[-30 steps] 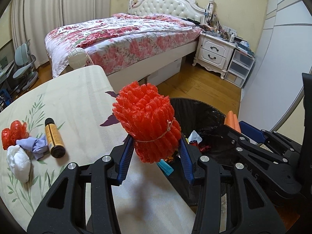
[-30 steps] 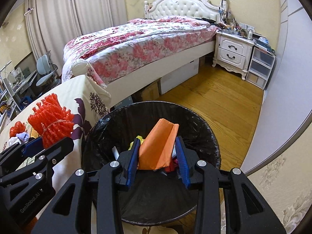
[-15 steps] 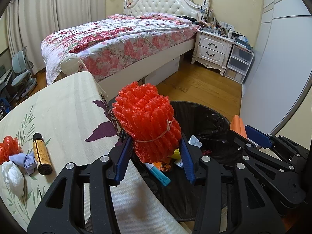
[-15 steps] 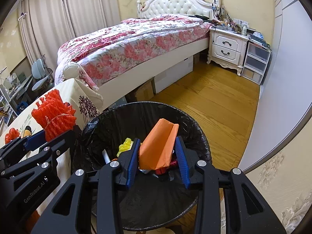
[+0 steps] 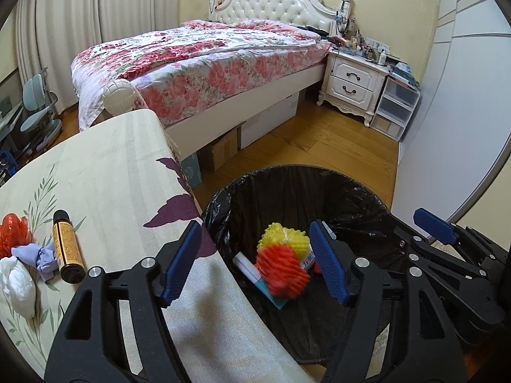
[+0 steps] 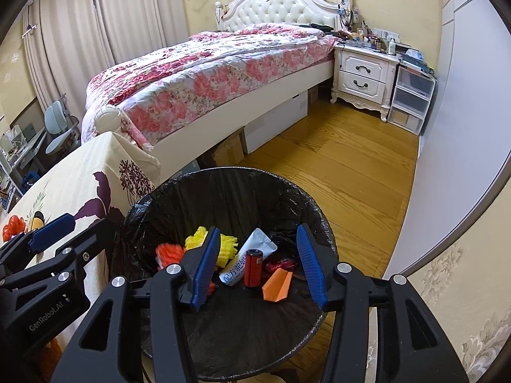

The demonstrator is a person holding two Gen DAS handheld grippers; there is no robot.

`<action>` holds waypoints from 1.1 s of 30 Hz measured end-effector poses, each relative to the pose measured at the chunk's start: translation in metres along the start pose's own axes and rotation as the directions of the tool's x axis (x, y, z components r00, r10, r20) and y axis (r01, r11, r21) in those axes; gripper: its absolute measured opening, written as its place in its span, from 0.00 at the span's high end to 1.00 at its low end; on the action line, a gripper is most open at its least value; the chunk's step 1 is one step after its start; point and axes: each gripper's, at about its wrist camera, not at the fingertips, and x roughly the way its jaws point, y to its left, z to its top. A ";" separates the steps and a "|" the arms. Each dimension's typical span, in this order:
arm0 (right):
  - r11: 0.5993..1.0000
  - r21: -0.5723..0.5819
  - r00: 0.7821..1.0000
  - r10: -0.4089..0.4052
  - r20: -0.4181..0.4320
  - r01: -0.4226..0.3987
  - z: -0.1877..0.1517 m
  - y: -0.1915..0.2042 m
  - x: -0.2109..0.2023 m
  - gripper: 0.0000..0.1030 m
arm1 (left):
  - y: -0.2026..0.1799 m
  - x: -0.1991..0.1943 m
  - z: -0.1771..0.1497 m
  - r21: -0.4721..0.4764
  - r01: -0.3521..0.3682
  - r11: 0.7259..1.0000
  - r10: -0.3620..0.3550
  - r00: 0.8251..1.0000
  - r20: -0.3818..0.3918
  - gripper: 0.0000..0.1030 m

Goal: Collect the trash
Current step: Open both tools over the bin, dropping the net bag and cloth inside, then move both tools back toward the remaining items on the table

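A black-lined trash bin stands beside the table. My left gripper hangs over its left rim, jaws opening, nothing between them. The red foam net, blurred, lies in the bin below, beside a yellow foam net. My right gripper hovers above the bin with jaws opening and nothing held. The orange folded paper rests in the bin next to a red can and a white sachet.
On the cloth-covered table remain a brown bottle, a purple crumpled wad, a white wad and a red net. Beyond are a bed, nightstand, plastic drawers and wooden floor.
Both grippers opened. The red foam net dropped out of the left gripper into the bin. The orange paper fell from the right gripper into the bin.
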 end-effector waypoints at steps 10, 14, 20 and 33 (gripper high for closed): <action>1.000 0.001 1.000 -0.004 0.012 0.004 -0.002 0.005 -0.010 0.39 | 0.015 -0.020 -0.003 -0.023 -0.051 0.998 0.051 0.999 0.019 0.26; 1.000 -0.014 1.000 0.011 0.013 -0.011 -0.004 0.016 -0.014 0.38 | 0.030 -0.033 -0.009 -0.050 -0.081 0.995 0.082 0.996 0.019 0.26; 0.998 -0.028 0.999 0.051 0.005 -0.051 -0.009 0.037 -0.019 0.36 | 0.062 -0.054 -0.024 -0.105 -0.128 0.986 0.130 0.991 0.015 0.26; 0.980 -0.126 0.989 0.149 -0.025 -0.151 -0.023 0.102 -0.030 0.35 | 0.133 -0.099 -0.063 -0.219 -0.241 0.946 0.247 0.969 0.000 0.26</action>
